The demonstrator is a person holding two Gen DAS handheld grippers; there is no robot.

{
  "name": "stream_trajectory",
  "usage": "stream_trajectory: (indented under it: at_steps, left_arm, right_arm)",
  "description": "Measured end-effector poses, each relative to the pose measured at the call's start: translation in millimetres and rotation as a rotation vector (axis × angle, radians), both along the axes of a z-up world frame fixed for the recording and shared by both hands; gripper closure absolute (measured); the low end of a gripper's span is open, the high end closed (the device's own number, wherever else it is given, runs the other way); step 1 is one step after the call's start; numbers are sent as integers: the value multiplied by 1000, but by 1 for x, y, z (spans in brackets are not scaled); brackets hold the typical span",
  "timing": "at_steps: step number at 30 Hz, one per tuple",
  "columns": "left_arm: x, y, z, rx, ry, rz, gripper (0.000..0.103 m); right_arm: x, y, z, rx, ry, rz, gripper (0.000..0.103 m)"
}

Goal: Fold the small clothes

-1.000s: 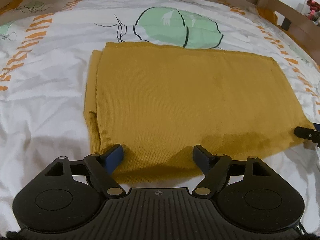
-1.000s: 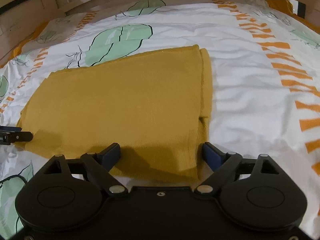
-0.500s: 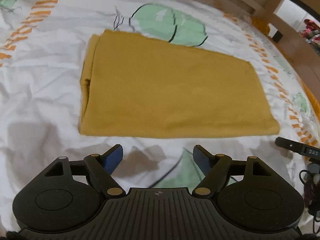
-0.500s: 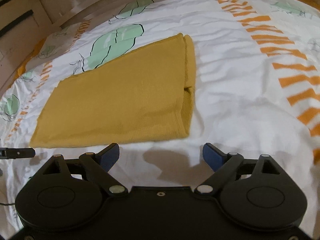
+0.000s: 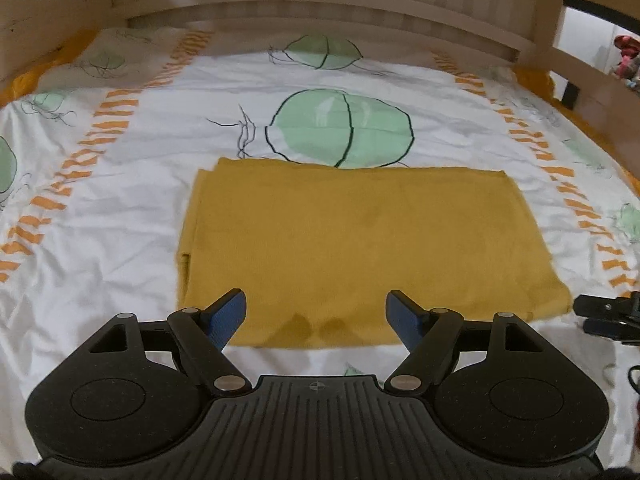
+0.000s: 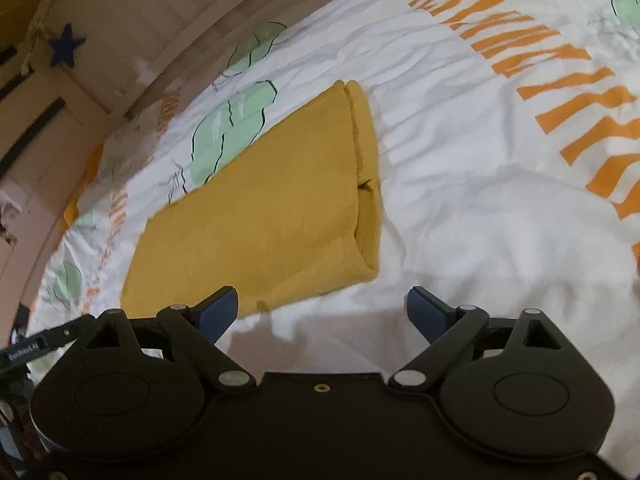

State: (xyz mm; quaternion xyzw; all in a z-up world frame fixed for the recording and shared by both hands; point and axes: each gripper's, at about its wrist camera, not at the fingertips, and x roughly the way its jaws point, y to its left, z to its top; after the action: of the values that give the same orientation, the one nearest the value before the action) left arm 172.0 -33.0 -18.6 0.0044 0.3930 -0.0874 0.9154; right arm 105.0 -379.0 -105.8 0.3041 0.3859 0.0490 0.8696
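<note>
A mustard-yellow knit garment lies folded flat in a rectangle on the bed sheet. It also shows in the right wrist view, with a doubled edge along its right side. My left gripper is open and empty, hovering over the garment's near edge. My right gripper is open and empty, held back from the garment's near right corner over bare sheet. The right gripper's tip shows at the right edge of the left wrist view.
The bed sheet is white with green leaf prints and orange stripes. A wooden headboard runs along the far side, and a wooden rail stands at the right. A blue star hangs on the wooden frame.
Both grippers have pulled back and up from the garment's near edge, staying open. The right gripper has swung to the right and tilted. The garment stays flat.
</note>
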Motion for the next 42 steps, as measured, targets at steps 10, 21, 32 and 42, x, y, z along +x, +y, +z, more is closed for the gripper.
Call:
stream_trajectory:
  at_steps: [10,21,32,42]
  left_arm:
    - [30,-20,-7,3,61,18,28]
    - [64,-20,-16,-87,211,33,28]
    - [38,-20,-11,-426,374,-114,28]
    - [72,-44,-43,-100,170,-83,29]
  right_arm:
    - [38,-19,-12,86,29,-31,6]
    - [83,-21,-17,90,40,23,0]
    - [86,-40,-21,203,42,33,0]
    - [93,-36,-15,146,41,82,0]
